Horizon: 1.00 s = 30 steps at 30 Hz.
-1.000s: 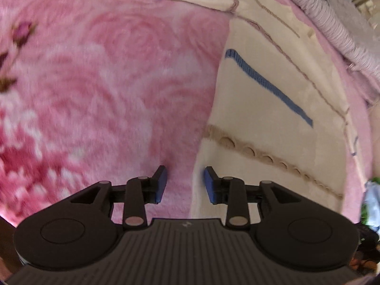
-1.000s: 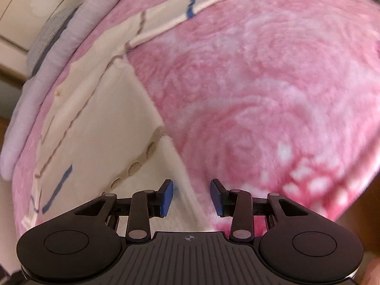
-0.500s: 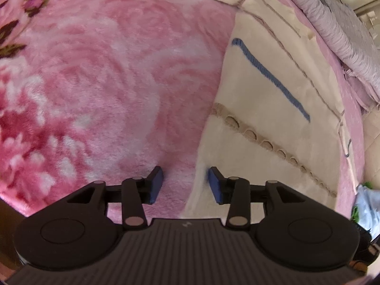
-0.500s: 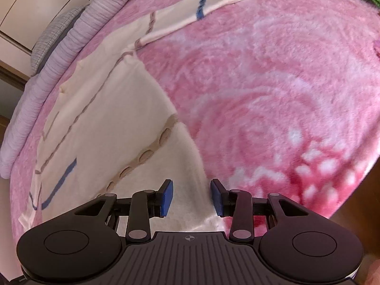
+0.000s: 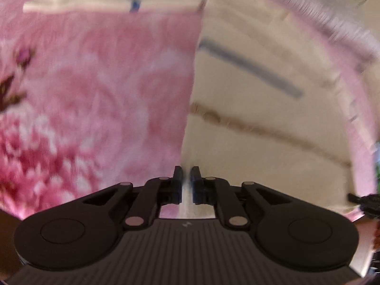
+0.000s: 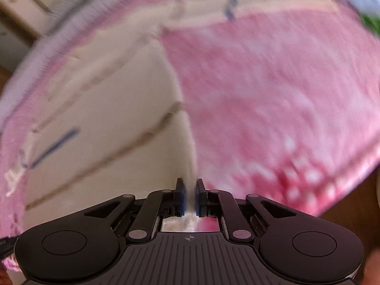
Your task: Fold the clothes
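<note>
Both views smeared by motion blur; fine detail lost. Cream sweater spread flat on pink floral blanket, body on the right of the left wrist view, one sleeve stretched across the top toward the left. Blue stripe slanting over the cream knit, brown patterned band below it. Left gripper clenched on the sweater's lower corner edge, a thin ridge of cream fabric pinched between the blue-lined fingers, only a narrow slit left. In the right wrist view, same sweater on the left half, blanket on the right, edge of the garment running straight down into the tool. Right gripper likewise clamped on the sweater's hem corner, cream cloth bunched between the pads and showing through the gap behind them. Short blue stripe and brown band visible on the knit. Lavender ribbed bedding along the far blanket edge, pale cabinet panels beyond. Green item at upper right corner, too blurred to identify
</note>
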Motion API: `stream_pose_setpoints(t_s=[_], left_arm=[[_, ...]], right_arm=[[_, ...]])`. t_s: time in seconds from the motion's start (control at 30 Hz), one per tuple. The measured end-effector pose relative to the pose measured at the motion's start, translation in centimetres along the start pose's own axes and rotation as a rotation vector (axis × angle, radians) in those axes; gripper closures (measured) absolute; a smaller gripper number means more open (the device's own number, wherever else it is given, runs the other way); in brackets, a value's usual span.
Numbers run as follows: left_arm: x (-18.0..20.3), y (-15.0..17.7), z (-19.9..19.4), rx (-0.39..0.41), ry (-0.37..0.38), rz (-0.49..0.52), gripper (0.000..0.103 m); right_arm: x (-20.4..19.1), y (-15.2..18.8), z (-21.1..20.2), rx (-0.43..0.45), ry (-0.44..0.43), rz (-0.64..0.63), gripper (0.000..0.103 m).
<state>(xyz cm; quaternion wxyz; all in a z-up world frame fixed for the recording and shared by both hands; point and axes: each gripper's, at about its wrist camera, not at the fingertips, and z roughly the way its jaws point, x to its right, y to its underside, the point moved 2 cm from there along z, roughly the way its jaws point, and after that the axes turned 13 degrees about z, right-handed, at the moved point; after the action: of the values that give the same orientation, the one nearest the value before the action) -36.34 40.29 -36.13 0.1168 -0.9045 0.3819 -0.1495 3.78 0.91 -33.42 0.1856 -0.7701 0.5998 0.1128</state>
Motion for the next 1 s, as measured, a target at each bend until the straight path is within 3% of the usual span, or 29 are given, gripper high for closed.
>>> stream_pose_setpoints(t_s=[0.1,0.17,0.23,0.33,0.43,0.57,0.83,1.0], left_arm=[[1.0,0.0,0.5,-0.051,-0.052,0.026,0.091],[0.9,0.1,-0.4,-0.077,-0.088,0.034,0.086],[0.4,0.0,-1.4,-0.110,-0.133,0.026,0.089],[1.5,-2.3,-1.9,-0.056,-0.136,0.026,0.090],[2.8,-5.0,-2.3,0.012,-0.130,0.030,0.090],[6.8,-9.5,0.7,0.085,-0.072,0.111,0.090],[12.5,-17.1,6.4,0.166,-0.003,0.227,0.090],[13.4,-22.4,10.1,0.215,0.009,0.290,0.090]], right_arm=[[-0.8,0.0,0.8,-0.019,0.065,-0.048,0.092],[-2.0,-0.3,0.3,-0.015,0.122,-0.131,0.081],[-2.8,-0.9,-0.5,0.020,0.181,-0.189,0.075],[-3.9,-2.9,-2.2,0.127,0.235,-0.209,0.073],[-5.7,-5.5,-2.5,0.191,0.149,-0.226,0.073],[-9.6,-7.2,0.4,0.132,0.010,-0.330,0.073],[-16.6,-9.3,6.4,0.105,-0.119,-0.506,0.073],[-21.2,-10.6,9.4,0.156,-0.143,-0.620,0.073]])
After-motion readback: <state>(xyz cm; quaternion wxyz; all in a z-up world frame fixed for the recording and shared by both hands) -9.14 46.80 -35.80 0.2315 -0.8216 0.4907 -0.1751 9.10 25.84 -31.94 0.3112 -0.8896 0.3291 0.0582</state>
